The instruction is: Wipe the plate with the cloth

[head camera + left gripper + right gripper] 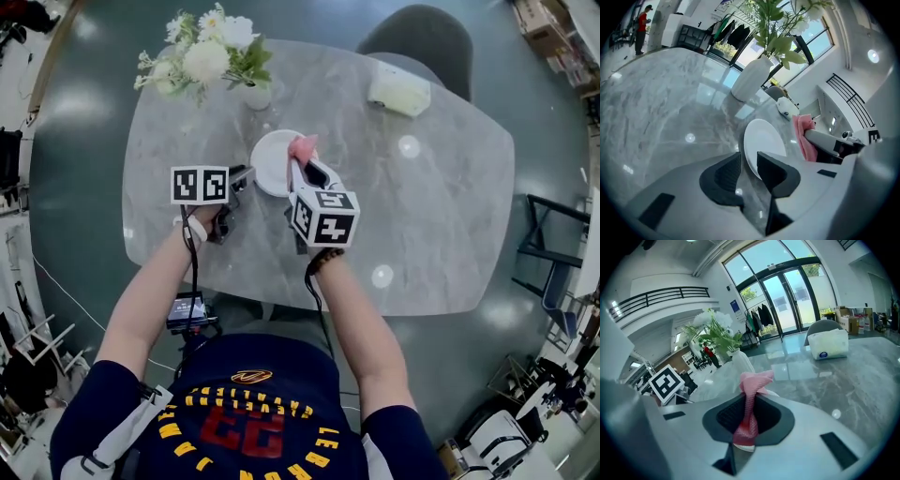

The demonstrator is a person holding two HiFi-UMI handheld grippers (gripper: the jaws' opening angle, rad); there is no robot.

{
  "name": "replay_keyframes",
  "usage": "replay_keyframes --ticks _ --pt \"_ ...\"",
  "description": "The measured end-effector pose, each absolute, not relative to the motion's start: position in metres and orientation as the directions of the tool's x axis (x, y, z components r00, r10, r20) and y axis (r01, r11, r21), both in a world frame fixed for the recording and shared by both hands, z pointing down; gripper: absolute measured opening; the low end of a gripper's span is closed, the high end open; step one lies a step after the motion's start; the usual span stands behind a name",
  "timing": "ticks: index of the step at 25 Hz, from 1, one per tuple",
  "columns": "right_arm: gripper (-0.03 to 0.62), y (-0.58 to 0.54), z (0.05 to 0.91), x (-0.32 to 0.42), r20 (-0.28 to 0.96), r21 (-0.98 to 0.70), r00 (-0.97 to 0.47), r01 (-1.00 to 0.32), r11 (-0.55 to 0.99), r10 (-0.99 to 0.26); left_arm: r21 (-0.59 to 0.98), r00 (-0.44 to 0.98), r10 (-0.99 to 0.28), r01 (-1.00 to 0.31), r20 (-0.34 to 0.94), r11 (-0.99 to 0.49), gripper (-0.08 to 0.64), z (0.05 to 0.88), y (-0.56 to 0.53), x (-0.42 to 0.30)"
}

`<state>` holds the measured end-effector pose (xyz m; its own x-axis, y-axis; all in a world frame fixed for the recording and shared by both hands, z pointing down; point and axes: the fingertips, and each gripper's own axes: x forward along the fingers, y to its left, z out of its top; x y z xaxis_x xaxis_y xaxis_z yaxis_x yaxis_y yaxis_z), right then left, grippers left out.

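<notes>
Round white plate lies flat on the grey marble desk. Left tool has its jaws apart, the plate's near rim showing in the gap, not gripped. Right tool is clamped on the crumpled pink cloth, at the plate's right edge.
</notes>
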<state>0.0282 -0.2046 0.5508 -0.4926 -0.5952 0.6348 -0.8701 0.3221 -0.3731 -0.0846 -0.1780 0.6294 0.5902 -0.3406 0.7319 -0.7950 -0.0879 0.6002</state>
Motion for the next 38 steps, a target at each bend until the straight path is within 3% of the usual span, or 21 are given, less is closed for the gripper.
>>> replay_keyframes --ticks 7,12,24,31,38 --pt "0.041 -0.213 0.578 0.006 0.670 -0.369 -0.503 -0.864 0.344 -0.545 0.610 0.578 -0.346 -0.792 0.740 -0.020 0.102 0.638 -0.181 -0.084" --pt "0.041 -0.218 0.585 -0.007 0.679 -0.373 -0.511 -0.858 0.352 -0.527 0.639 0.601 -0.325 -0.769 0.730 0.016 0.044 0.640 -0.176 -0.080" --pt "0.041 -0.224 0.601 -0.038 0.692 -0.392 -0.542 -0.837 0.382 -0.477 0.679 0.630 -0.327 -0.732 0.704 0.052 0.002 0.635 -0.171 -0.076" --pt "0.040 -0.221 0.615 -0.049 0.727 -0.372 -0.540 -0.829 0.418 -0.424 0.694 0.637 -0.336 -0.716 0.694 0.076 0.002 0.634 -0.167 -0.073" --pt "0.040 -0.230 0.608 -0.021 0.715 -0.367 -0.507 -0.858 0.358 -0.481 0.697 0.629 -0.363 -0.711 0.687 0.088 0.026 0.632 -0.172 -0.076"
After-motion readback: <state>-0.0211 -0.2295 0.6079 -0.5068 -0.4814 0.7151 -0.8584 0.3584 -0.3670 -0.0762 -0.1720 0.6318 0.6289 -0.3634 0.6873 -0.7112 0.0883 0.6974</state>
